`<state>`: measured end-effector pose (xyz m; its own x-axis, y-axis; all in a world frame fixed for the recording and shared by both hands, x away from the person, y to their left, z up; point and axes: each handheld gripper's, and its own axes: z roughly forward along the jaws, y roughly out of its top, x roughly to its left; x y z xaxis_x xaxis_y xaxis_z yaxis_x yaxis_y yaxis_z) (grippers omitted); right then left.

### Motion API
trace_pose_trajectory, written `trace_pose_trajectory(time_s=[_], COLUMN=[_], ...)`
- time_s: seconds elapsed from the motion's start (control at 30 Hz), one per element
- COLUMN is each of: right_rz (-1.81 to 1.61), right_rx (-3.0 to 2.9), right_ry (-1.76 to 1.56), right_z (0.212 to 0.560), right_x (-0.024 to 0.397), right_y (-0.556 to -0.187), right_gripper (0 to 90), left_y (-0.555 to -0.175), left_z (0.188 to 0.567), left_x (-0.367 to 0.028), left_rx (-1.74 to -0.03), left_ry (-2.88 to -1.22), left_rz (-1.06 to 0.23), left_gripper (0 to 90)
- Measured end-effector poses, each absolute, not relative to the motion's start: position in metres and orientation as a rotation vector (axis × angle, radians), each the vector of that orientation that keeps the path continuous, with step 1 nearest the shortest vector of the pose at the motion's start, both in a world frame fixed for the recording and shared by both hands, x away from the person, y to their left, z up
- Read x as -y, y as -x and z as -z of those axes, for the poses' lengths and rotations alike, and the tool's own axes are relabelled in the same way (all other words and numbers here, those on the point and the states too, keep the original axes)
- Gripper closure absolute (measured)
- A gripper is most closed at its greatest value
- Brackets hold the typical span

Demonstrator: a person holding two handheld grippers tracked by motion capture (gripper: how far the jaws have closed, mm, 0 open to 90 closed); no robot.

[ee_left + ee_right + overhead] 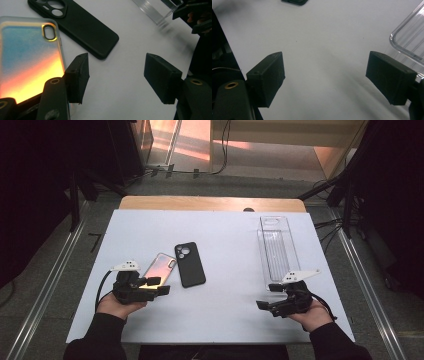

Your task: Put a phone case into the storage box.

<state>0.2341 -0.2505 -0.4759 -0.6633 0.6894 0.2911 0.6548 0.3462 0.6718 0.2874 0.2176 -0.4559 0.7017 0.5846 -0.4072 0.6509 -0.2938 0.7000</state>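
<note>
Iridescent phone case [27, 60]: lies flat on the white table [225, 295], just beside my left gripper [159, 286], next to the black phone case [190, 265].
Left hand [120, 305]: low at the table's near left, gripper pointing level toward the middle.
Left jaws: apart, nothing between them; one tip looks to overlap the case edge, contact unclear.
Case look: clear rim, blue-to-orange sheen, oval camera cutout.
Right gripper [267, 305]: jaws wide, holding nothing, near the clear tray [277, 250].
</note>
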Motion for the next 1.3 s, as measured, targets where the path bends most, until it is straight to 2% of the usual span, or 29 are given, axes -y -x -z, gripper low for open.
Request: trace_pose_trajectory(time_s=[0.07,0.13,0.5,0.7,1.3], right_rz=[-1.234,-1.234,-1.226,-1.226,-1.226], right_rx=[-2.539,-2.536,-2.548,-2.551,-2.556], right_ry=[-1.272,-1.273,-1.272,-1.267,-1.265], right_z=[0.476,0.476,0.477,0.477,0.478], right_x=[0.25,0.25,0.25,0.25,0.249], right_y=[-0.234,-0.234,-0.234,-0.235,-0.234], right_gripper=[13.8,13.8,13.8,13.8,13.8], left_y=[-0.284,-0.281,-0.268,-0.271,-0.285], left_z=[0.457,0.459,0.46,0.459,0.458], left_x=[-0.215,-0.213,-0.201,-0.201,-0.21], left_rx=[-0.938,-0.926,-0.865,-0.905,-0.981], left_ry=[-1.973,-1.984,-2.047,-2.044,-2.082], left_rz=[0.108,0.127,0.158,0.17,0.009], left_gripper=[31.9,31.1,31.0,31.0,31.1])
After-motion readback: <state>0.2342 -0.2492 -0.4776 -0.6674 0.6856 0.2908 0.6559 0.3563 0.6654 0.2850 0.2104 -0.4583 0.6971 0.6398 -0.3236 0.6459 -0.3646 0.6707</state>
